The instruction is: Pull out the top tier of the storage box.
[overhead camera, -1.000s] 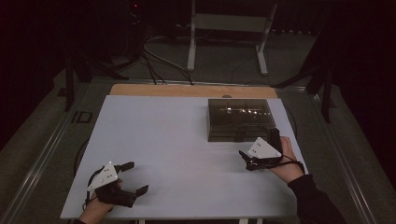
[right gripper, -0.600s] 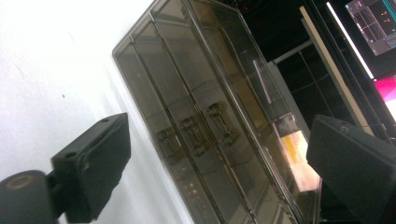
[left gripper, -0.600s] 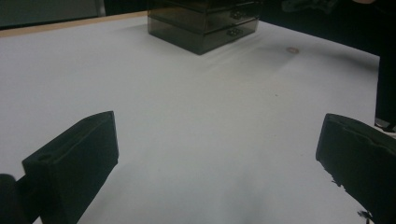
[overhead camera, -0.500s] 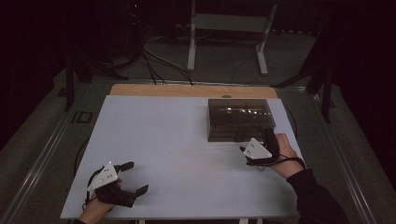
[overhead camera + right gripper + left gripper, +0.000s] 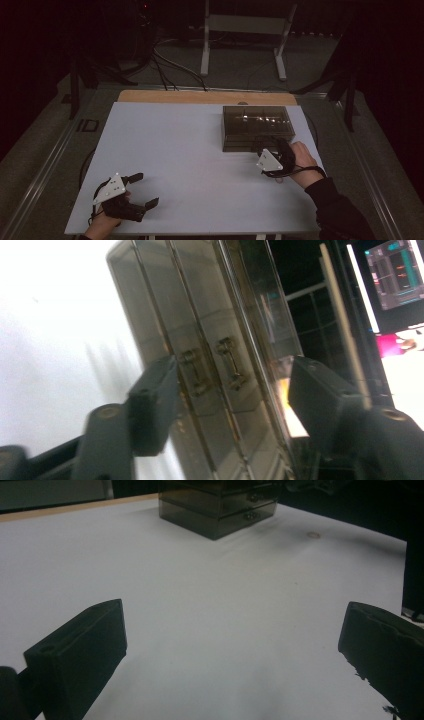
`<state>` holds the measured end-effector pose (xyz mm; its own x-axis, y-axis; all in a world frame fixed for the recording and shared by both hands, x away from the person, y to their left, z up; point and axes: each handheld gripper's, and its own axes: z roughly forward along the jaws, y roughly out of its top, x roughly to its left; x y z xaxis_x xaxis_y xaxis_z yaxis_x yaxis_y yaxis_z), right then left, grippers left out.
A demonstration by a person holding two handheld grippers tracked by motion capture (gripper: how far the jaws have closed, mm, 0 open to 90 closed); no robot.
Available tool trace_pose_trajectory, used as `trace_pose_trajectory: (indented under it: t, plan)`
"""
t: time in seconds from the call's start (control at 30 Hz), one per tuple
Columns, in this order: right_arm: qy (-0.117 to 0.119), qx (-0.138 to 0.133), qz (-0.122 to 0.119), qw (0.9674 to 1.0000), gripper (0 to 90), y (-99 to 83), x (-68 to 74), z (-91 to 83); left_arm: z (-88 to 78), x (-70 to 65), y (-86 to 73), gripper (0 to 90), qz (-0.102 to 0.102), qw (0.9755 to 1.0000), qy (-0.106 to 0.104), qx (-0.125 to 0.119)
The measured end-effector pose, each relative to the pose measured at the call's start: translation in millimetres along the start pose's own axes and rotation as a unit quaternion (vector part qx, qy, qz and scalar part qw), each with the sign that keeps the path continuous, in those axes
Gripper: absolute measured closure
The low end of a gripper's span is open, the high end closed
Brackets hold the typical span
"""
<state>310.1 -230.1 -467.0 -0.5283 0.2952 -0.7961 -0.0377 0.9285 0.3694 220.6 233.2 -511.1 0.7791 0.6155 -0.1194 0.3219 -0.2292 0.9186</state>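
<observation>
A dark see-through drawer box (image 5: 257, 127) stands on the white table (image 5: 170, 145) at the right. My right gripper (image 5: 263, 146) is at the box's front, rolled onto its side. In the right gripper view its jaws have just been closing and stand partly apart around two small drawer handles (image 5: 192, 371) on the box (image 5: 165, 300). The pads (image 5: 156, 395) do not touch either handle, so this gripper (image 5: 235, 390) is open. My left gripper (image 5: 145, 190) rests near the table's front left corner. It is wide open with bare table between its jaws (image 5: 235, 645).
A wooden strip (image 5: 200, 97) runs along the table's far edge. Beyond it, a metal stand (image 5: 245, 30) and cables (image 5: 170, 62) are on the floor. A small ring (image 5: 313, 534) lies on the table to the right of the box (image 5: 215, 505). A lit screen (image 5: 395, 270) glows behind the box.
My right gripper has moved a little closer to the box front, and its jaws have narrowed around the drawer handles. The left gripper has not moved.
</observation>
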Motion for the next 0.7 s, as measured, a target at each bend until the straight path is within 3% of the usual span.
trace_pose_trajectory:
  t: [0.17,0.4,0.7]
  plan:
    - [-0.021,0.019,-0.053,0.9982,52.3,0.8,4.8,6.8,-0.2,-0.1,0.0,0.0,0.000,1.0000,-0.001,0.000]
    - [-0.028,0.038,-0.106,0.9933,64.2,0.2,6.4,13.7,-0.3,-0.1,0.1,0.0,0.000,1.0000,-0.001,0.000]
    - [-0.033,0.070,-0.136,0.9876,67.7,-1.7,9.6,22.3,-0.3,0.1,0.5,0.0,-0.001,1.0000,-0.001,-0.003]
